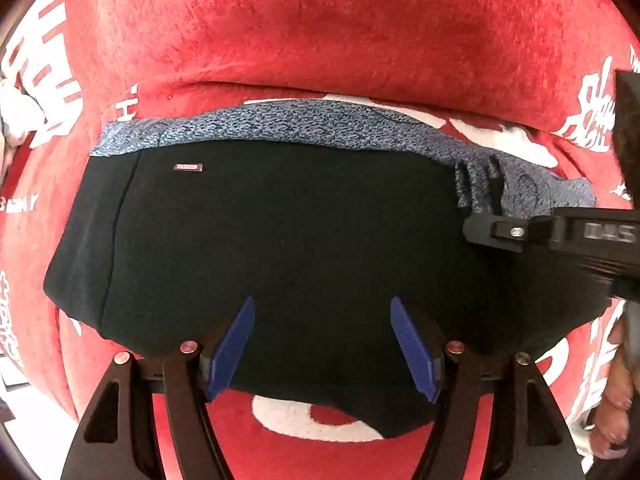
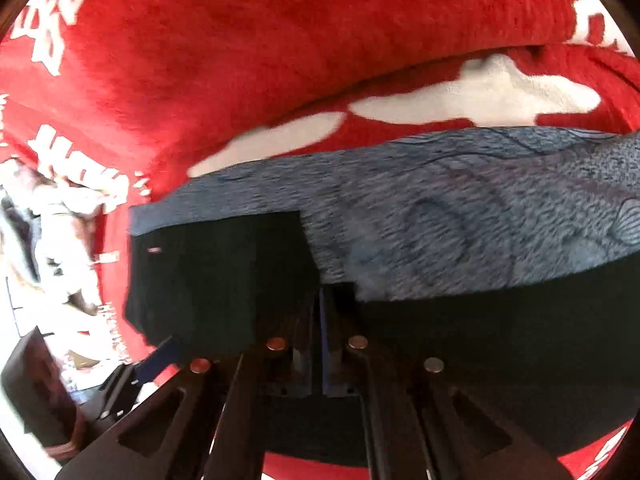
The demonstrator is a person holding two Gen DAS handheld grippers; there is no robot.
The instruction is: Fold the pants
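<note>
The black pants [image 1: 280, 240] lie folded on a red blanket [image 1: 320, 40] with white letters, on top of a blue-gray cloth [image 1: 320, 124]. The left gripper [image 1: 322, 348] hangs over the pants' near edge, fingers apart, holding nothing. The right gripper [image 2: 318, 344] is squeezed together at the pants' edge.

Right wrist view is motion-blurred; pants [image 2: 224, 272] hide the right gripper's [image 2: 320, 308] tips.

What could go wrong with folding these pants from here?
1. The right gripper is pinching the bunched blue-grey speckled fabric of the black pants; pulling may drag the fold crooked.
2. The open left gripper holds nothing down, so the pants could slide on the red plush blanket.
</note>
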